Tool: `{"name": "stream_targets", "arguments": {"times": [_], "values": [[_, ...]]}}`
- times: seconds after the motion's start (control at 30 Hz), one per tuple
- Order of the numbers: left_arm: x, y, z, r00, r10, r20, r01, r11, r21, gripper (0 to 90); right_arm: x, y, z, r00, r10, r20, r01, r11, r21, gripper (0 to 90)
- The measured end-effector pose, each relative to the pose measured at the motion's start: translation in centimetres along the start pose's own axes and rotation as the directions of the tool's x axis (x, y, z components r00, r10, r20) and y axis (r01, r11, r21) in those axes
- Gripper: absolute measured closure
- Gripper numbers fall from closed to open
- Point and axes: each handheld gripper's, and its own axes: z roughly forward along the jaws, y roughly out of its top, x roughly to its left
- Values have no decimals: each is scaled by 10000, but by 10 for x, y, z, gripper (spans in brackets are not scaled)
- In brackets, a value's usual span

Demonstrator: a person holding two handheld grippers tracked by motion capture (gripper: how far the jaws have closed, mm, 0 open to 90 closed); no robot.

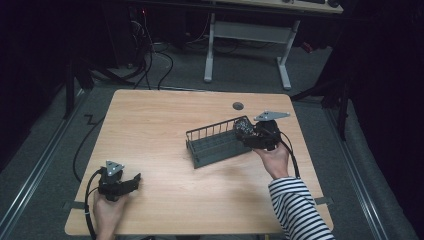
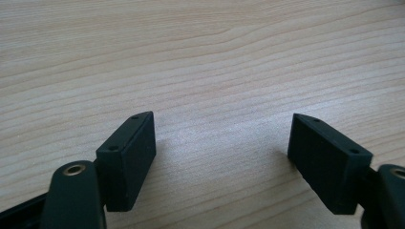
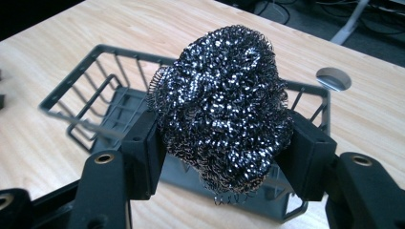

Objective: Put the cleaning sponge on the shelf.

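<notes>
Right tool (image 3: 222,143) clamped, left tool (image 2: 222,152) agape.

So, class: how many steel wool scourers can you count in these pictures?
1. The steel wool scourer is clamped in the right gripper, above the near end of the grey wire basket.

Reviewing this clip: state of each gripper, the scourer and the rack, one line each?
Right gripper: shut on the scourer.
Shiny steel-wool scourer ball: squeezed between the jaws, held over the rack's end.
Dark grey wire rack: upright on the table, nothing visible inside.
Left gripper: open, empty.
</notes>
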Motion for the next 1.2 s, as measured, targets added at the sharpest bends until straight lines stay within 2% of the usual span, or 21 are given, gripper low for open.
{"name": "stream_targets", "arguments": {"times": [0.13,0.23,0.4,0.67,0.87,1.03,1.2], "values": [[0,0,0,10000,2,-13,-2,10000,-13,254,-2,6,11,9998,143,150,-147,9995,288,398],[0,0,0,10000,-1,-11,1,10000,-13,255,-4,9,26,9996,163,220,-176,9980,610,396],[0,0,0,10000,-24,9,24,10000,-19,255,-4,10,39,9993,265,267,-288,9955,898,390],[0,0,0,10000,-37,12,37,10000,-37,255,-3,9,60,9990,278,351,-332,9864,1612,377],[0,0,0,10000,-30,14,30,10000,-24,255,-6,6,67,9983,400,417,-468,9832,1762,350],[0,0,0,10000,-39,14,39,10000,-38,255,-7,5,70,9987,254,441,-338,9788,2019,341],[0,0,0,10000,-41,19,41,10000,-28,256,-7,5,70,9988,299,395,-367,9821,1849,288]]}}
